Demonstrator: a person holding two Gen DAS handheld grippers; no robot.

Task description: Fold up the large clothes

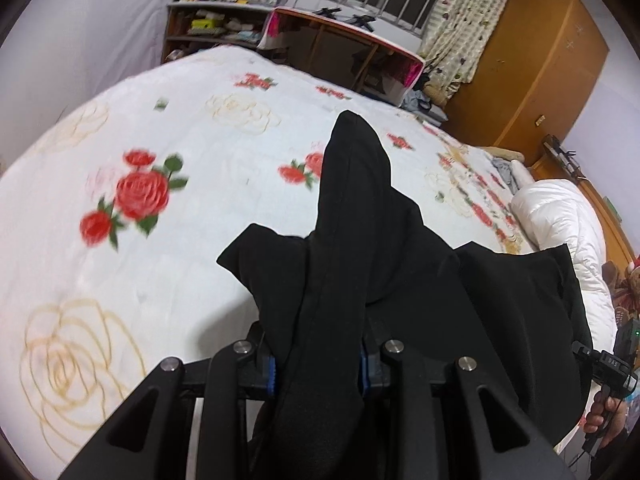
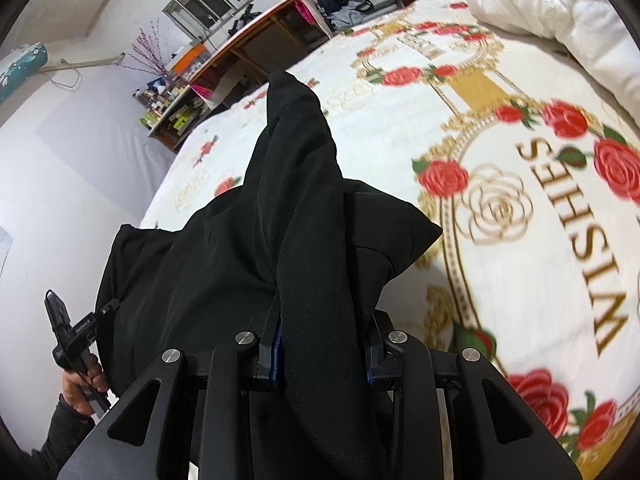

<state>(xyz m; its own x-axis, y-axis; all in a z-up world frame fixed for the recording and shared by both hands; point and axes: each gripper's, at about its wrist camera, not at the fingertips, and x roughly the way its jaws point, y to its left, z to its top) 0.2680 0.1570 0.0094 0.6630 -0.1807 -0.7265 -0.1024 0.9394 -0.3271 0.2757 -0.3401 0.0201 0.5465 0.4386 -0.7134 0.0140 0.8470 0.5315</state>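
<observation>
Garment [image 1: 352, 216] hangs between left gripper [image 1: 316, 372] and right gripper [image 2: 324, 360], above the bed [image 1: 160, 152]; duvet [image 1: 560, 216] lies at bed's right; desk [image 1: 344, 52] and shelf [image 1: 212, 20] beyond.

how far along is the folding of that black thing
Done: both grippers have picked up the black garment. In hand: the left gripper and right gripper each clamp a bunch of it, held above the floral blanket. Left: no neat fold shows yet; laying out and folding remain.

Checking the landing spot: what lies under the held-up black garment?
Under the black fabric garment spreads the white rose-printed bed blanket. The patch it hides cannot be seen.
</observation>
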